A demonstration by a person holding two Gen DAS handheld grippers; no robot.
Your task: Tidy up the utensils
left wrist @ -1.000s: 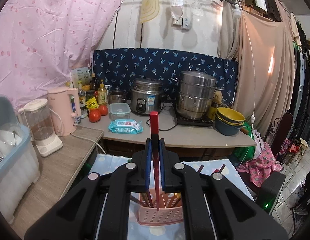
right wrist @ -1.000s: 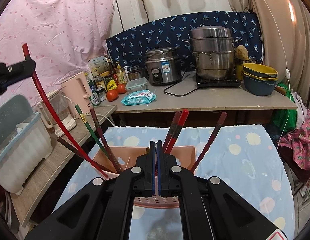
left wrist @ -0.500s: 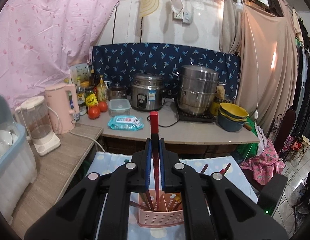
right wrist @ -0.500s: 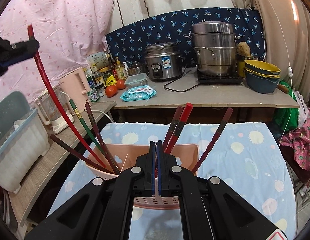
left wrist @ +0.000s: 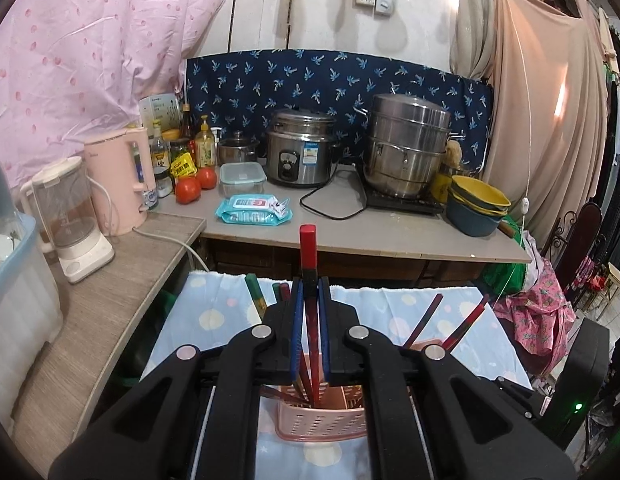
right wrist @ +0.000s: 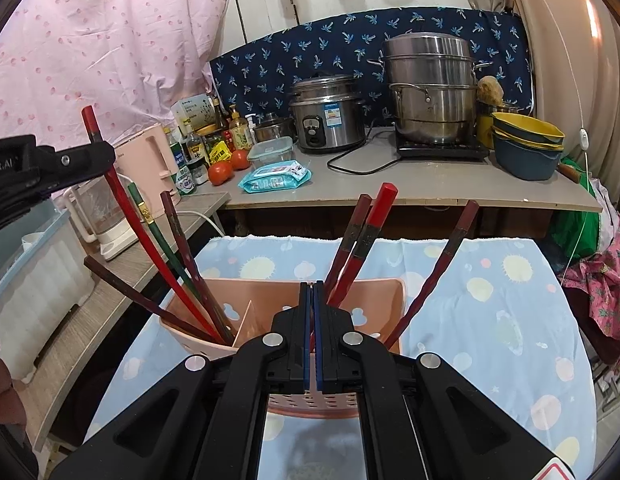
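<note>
Left gripper (left wrist: 310,320) is clamped on my red chopstick (left wrist: 308,248), long axis steep, tip already inside the pink basket (right wrist: 384,292), left compartment, directly below. Right gripper (right wrist: 310,332), pinched empty, sits at the near rim.

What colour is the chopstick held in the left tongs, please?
Red chopstick, clearest in the right wrist view.

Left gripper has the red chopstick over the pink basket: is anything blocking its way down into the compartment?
Nothing visible blocks it. The left gripper is shut on the red chopstick, whose lower end already sits inside the pink basket, in its left compartment, beside the green chopstick and other dark ones leaning there. They crowd it without barring it.
</note>
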